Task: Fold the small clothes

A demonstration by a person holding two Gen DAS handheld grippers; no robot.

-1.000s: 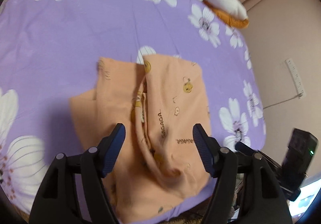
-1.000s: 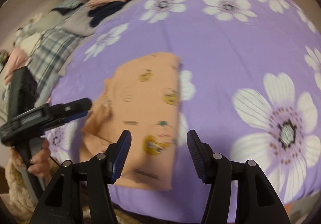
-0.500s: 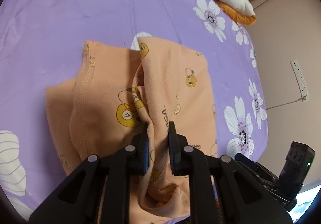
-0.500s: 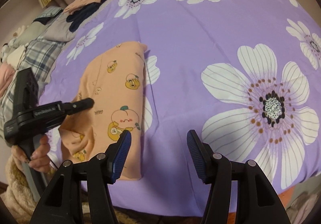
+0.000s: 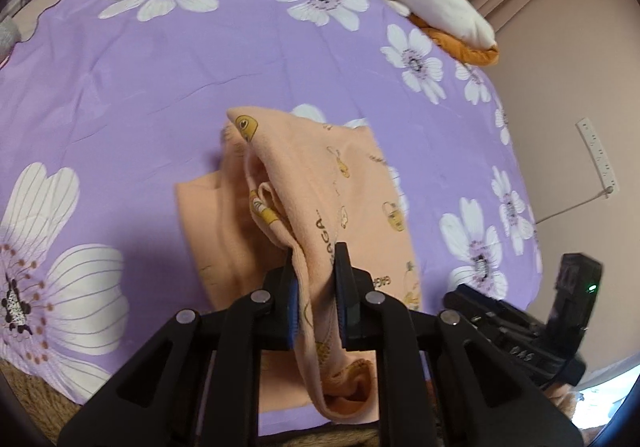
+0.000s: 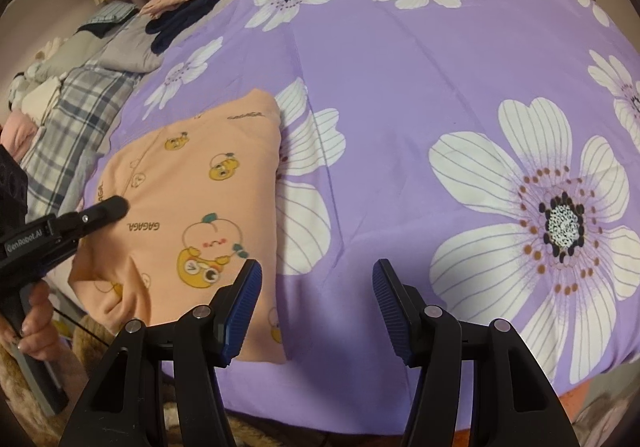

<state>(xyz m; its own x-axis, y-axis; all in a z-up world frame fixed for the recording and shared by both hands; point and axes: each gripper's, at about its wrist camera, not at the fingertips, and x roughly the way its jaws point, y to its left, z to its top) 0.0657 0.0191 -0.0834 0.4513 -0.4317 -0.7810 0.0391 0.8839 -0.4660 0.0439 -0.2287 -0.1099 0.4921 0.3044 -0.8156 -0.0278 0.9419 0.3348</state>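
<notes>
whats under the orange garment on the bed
The orange garment lies on the purple flowered bedspread, covering part of a white flower print. The left gripper pinches up one fold, showing more orange layers beneath. What lies under those is hidden.

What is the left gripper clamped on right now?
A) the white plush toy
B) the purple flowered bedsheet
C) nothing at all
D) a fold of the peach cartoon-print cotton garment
D: in the left wrist view, the left gripper has its jaws pinched on a raised fold of the peach cartoon-print garment.
</notes>
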